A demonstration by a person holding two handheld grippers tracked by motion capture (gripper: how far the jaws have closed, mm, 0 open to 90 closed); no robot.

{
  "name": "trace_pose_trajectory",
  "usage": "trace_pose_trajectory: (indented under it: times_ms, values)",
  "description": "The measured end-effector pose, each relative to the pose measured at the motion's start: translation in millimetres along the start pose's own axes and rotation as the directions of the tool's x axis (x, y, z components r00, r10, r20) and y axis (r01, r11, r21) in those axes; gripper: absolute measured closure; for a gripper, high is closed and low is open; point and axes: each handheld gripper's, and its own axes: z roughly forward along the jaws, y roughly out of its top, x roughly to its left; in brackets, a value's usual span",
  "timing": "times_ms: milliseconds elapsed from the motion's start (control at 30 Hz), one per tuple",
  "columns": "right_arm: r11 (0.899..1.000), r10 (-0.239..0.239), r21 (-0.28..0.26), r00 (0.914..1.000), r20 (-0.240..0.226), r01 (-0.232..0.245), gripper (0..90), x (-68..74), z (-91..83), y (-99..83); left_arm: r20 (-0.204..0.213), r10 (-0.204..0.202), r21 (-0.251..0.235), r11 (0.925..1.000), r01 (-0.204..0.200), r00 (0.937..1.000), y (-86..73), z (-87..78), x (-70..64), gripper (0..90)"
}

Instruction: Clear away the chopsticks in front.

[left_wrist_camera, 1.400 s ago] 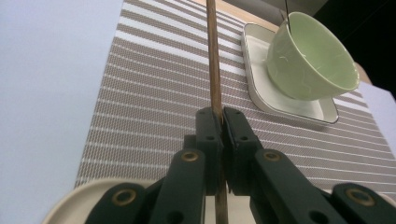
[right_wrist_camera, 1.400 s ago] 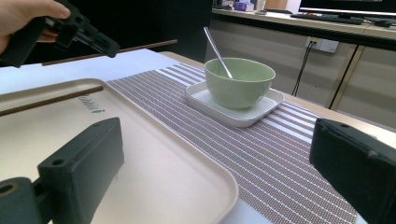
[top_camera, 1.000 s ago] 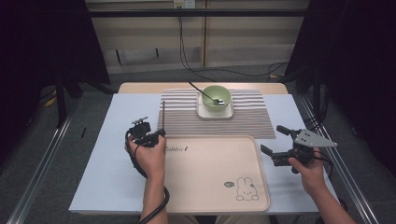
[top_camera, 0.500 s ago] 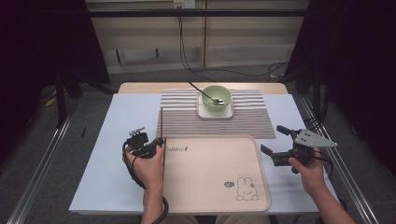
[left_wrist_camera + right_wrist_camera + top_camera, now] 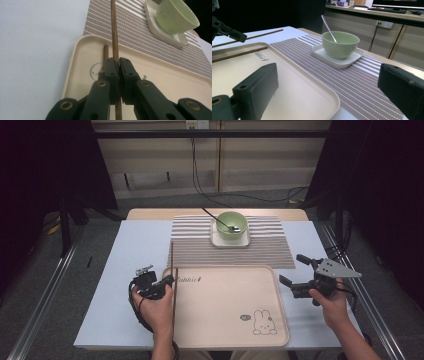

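- A thin brown chopstick (image 5: 114, 37) is pinched between the closed jaws of the left gripper (image 5: 119, 65); in the left gripper view it runs from between the pads toward twelve o'clock, out over the tray's rim and the striped mat (image 5: 140, 32); its far end is raised, not resting.
- A second chopstick (image 5: 105, 51) lies flat inside the beige tray (image 5: 225, 320), just at nine o'clock of the held one, near the tray's left wall.
- Judged step: setting the held stick down beside its mate; the next move calls for lowering it level and parallel, then loosening the grip.
- The right gripper (image 5: 300, 276) waits at three o'clock of the tray, jaws spread wide, holding nothing.
- At twelve o'clock, a green bowl (image 5: 232, 224) with a spoon (image 5: 218, 218) sits on a white dish (image 5: 242, 241) on the mat.
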Motion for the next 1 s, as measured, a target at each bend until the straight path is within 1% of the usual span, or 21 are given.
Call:
trace_pose_trajectory:
  times_ms: [67,100,167,267,300,333,367,433,467,567,600,633,667,700,733,767,800,833,900,933,1000]
  values:
    - [1.000,0.000,0.000,1.0000,0.000,0.000,2.8,0.0,-0.1,0.0,0.004,0.000,0.005,1.0000,0.000,1.0000,-1.8,-1.1,0.1,85.8]
    - [1.000,-0.002,0.000,1.0000,-0.001,0.002,2.8,-0.1,-0.1,0.0,0.006,0.010,0.005,0.9999,-0.010,0.9999,-2.6,-1.9,1.1,85.8]
    - [1.000,-0.001,0.001,1.0000,0.000,0.001,2.8,-0.1,-0.1,0.0,0.006,-0.009,0.002,1.0000,0.009,0.9999,-4.0,-3.2,0.1,85.9]
    - [1.000,0.000,0.001,1.0000,-0.002,0.000,2.8,0.2,0.1,0.1,0.001,0.006,0.002,1.0000,-0.006,1.0000,-5.2,-6.6,1.0,85.9]
    - [1.000,-0.002,0.000,1.0000,0.000,0.002,2.8,0.1,0.1,0.1,-0.003,-0.004,0.003,1.0000,0.004,1.0000,-5.9,-8.1,0.1,85.8]
    - [1.000,-0.003,0.008,0.9999,-0.010,0.003,2.8,-0.3,-0.4,0.2,0.011,0.005,-0.003,1.0000,-0.005,0.9999,-6.5,-8.4,1.5,85.8]
    - [1.000,0.001,0.004,1.0000,-0.003,-0.001,2.8,0.0,-0.1,0.2,0.007,0.000,-0.003,1.0000,0.000,1.0000,-7.8,-9.6,1.3,85.8]
    - [1.000,-0.004,-0.001,1.0000,0.001,0.004,2.8,-0.2,0.2,0.1,0.015,-0.007,0.000,1.0000,0.007,0.9999,-9.8,-10.7,1.9,85.8]
    - [1.000,-0.005,0.001,1.0000,-0.002,0.005,2.8,-0.3,0.0,0.2,0.008,0.004,-0.001,1.0000,-0.004,1.0000,-10.8,-11.6,3.2,85.8]
    - [1.000,-0.007,-0.004,1.0000,0.002,0.007,2.8,-0.1,0.1,0.5,0.008,-0.005,0.002,1.0000,0.005,1.0000,-13.8,-13.4,4.1,85.8]
    - [1.000,-0.012,-0.002,0.9999,0.000,0.012,2.8,0.0,0.2,0.6,-0.001,0.002,0.007,1.0000,-0.002,1.0000,-14.4,-14.1,4.5,85.8]
    - [1.000,-0.010,-0.003,1.0000,0.002,0.010,2.8,0.6,0.4,0.8,0.003,-0.007,0.004,1.0000,0.007,1.0000,-15.5,-14.1,4.3,85.8]
    - [1.000,-0.010,0.008,0.9998,-0.016,0.010,2.8,0.3,-0.1,1.1,0.005,0.002,0.007,1.0000,-0.002,1.0000,-16.5,-14.8,5.0,85.8]
    - [1.000,-0.011,0.004,0.9998,-0.017,0.011,2.8,0.6,0.5,1.2,-0.002,0.007,0.012,0.9999,-0.007,1.0000,-17.2,-15.7,5.6,85.9]
    - [1.000,-0.012,-0.004,0.9999,0.006,0.012,2.8,1.5,1.2,0.9,-0.009,0.004,0.015,0.9999,-0.004,1.0000,-18.2,-16.8,5.7,85.8]
    - [1.000,-0.014,-0.005,0.9999,0.003,0.014,2.8,1.4,1.2,1.1,-0.001,-0.005,0.009,0.9999,0.005,1.0000,-19.7,-17.7,6.6,85.8]
    - [1.000,-0.014,-0.006,0.9999,0.001,0.014,2.8,1.4,1.4,1.0,0.001,-0.005,0.009,0.9999,0.005,1.0000,-20.4,-18.3,7.1,85.8]
    - [1.000,-0.012,-0.002,0.9999,0.003,0.012,2.8,1.4,1.1,1.1,-0.006,0.003,0.007,1.0000,-0.003,1.0000,-21.4,-19.7,7.6,85.8]
    - [1.000,-0.014,-0.005,0.9999,-0.002,0.014,2.8,1.4,1.1,1.0,-0.006,0.002,0.008,1.0000,-0.002,1.0000,-22.9,-20.9,7.6,85.8]
    - [1.000,-0.014,-0.003,0.9999,-0.003,0.014,2.8,1.4,0.9,1.2,0.001,-0.002,0.009,1.0000,0.002,1.0000,-23.7,-21.5,7.9,85.8]
    - [1.000,-0.007,-0.001,1.0000,-0.002,0.007,2.8,2.1,0.9,1.2,-0.013,0.002,0.011,0.9999,-0.001,0.9999,-25.2,-22.5,7.8,85.8]
